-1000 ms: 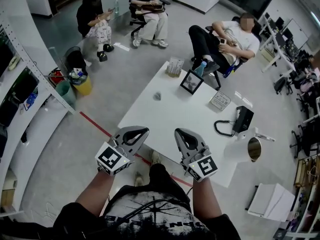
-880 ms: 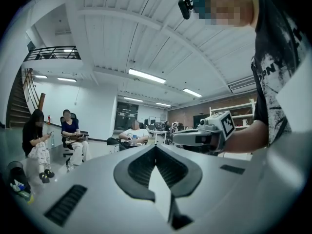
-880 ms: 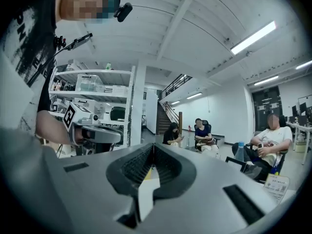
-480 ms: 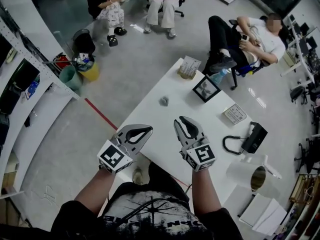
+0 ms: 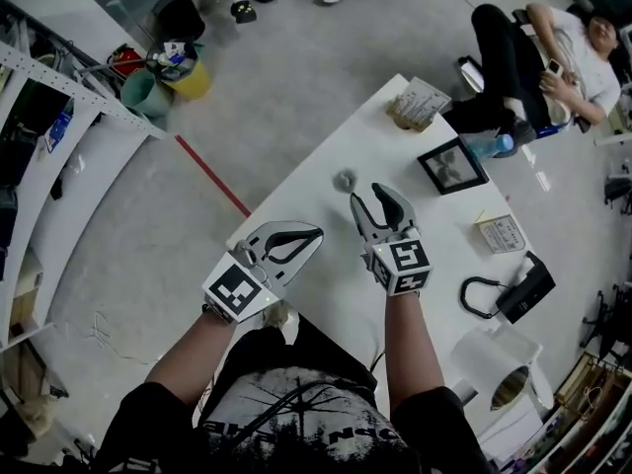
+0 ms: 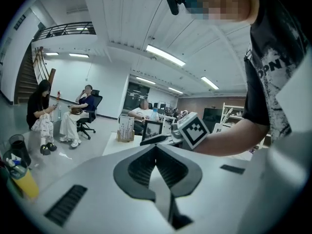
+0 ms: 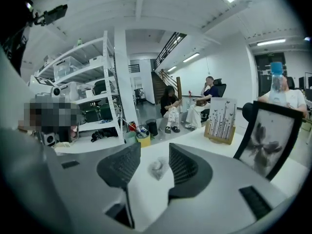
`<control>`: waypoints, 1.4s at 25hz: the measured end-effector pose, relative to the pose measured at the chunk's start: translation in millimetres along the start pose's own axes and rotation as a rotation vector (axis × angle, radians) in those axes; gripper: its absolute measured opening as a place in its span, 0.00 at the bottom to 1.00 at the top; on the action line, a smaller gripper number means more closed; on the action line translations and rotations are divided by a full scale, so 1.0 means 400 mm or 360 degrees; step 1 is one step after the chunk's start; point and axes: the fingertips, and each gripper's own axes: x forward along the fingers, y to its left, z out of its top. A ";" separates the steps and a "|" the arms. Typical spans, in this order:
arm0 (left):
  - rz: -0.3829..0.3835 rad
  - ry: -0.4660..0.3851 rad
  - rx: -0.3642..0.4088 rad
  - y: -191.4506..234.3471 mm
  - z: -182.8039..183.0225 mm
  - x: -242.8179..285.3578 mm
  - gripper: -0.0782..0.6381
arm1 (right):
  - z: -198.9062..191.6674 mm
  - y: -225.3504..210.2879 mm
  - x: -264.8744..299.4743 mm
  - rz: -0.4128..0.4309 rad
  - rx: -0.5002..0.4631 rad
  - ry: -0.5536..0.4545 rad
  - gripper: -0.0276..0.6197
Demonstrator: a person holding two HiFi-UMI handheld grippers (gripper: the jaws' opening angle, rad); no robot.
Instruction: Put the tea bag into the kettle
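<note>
Closest in, the left claw [image 5: 314, 235] hangs over the near edge of the table [image 5: 434, 227] with its jaws pressed together on nothing, apparently idle because one picker is enough here. The kettle [image 5: 491, 355] stands at the person's right, its dark mouth showing, ready to receive. A little farther out, the right claw [image 5: 369, 196] points at the tea bag [image 5: 344, 180], its jaws opening with the bag lying loose on the table just ahead of them and untouched, which looks like lining up for a pinch; the picture frame [image 5: 452, 165] stands beyond, off that line.
</note>
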 end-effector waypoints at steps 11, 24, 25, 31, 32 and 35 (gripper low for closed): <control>-0.0012 0.0122 -0.0032 0.057 -0.089 0.070 0.12 | -0.103 -0.070 0.166 0.0014 0.0049 0.0272 0.30; 0.0036 0.0071 -0.0042 0.060 -0.078 0.037 0.12 | -0.067 -0.047 0.134 0.0041 0.0037 0.0141 0.07; 0.0041 0.0061 -0.0038 0.058 -0.073 0.031 0.12 | -0.053 -0.039 0.125 0.0051 0.0033 0.0105 0.07; 0.0077 -0.0022 0.0001 0.035 -0.028 -0.030 0.12 | 0.041 0.025 0.046 0.0068 -0.0049 -0.0091 0.07; 0.0077 -0.0036 0.0013 0.027 -0.018 -0.043 0.12 | 0.057 0.038 0.028 0.0063 -0.0062 -0.0119 0.07; 0.0070 -0.0078 0.0059 -0.004 0.015 -0.085 0.12 | 0.106 0.082 -0.034 0.0046 -0.0098 -0.0207 0.07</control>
